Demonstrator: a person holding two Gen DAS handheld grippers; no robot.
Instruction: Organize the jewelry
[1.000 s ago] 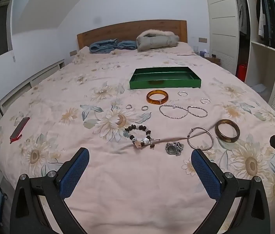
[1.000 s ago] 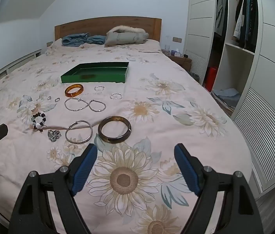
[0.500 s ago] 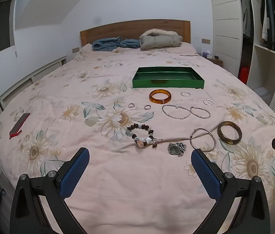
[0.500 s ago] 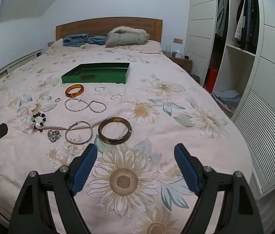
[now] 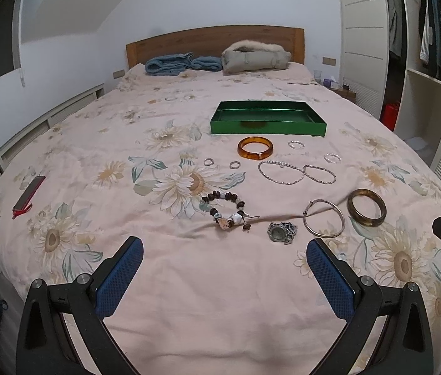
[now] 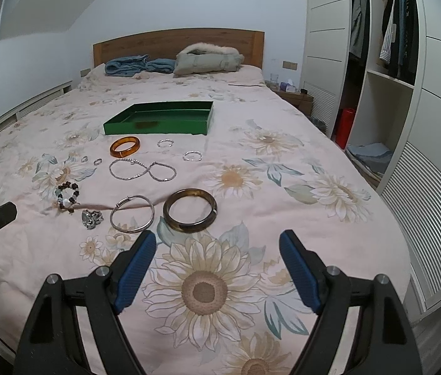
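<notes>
A green tray (image 5: pixel 267 126) (image 6: pixel 158 124) lies on the bed. In front of it lie an amber bangle (image 5: pixel 255 147) (image 6: pixel 124 146), silver rings, a silver chain (image 5: pixel 295 172) (image 6: pixel 141 170), a beaded bracelet (image 5: pixel 227 210) (image 6: pixel 67 196), a watch (image 5: pixel 281 232) (image 6: pixel 91 218), a silver bangle (image 5: pixel 324 217) (image 6: pixel 132 213) and a dark brown bangle (image 5: pixel 366 212) (image 6: pixel 190 210). My left gripper (image 5: pixel 225 257) is open and empty, just short of the beaded bracelet and watch. My right gripper (image 6: pixel 217 253) is open and empty, just short of the dark bangle.
The bed has a floral sheet. A red and black object (image 5: pixel 28 197) lies near its left edge. Folded blue cloth (image 5: pixel 183 62) and a grey jacket (image 5: pixel 255 56) lie by the wooden headboard. An open wardrobe (image 6: pixel 386 78) stands to the right.
Both views have shifted slightly; the jewelry sits a little farther right in the left wrist view. Both grippers stay open and nothing was picked up.
</notes>
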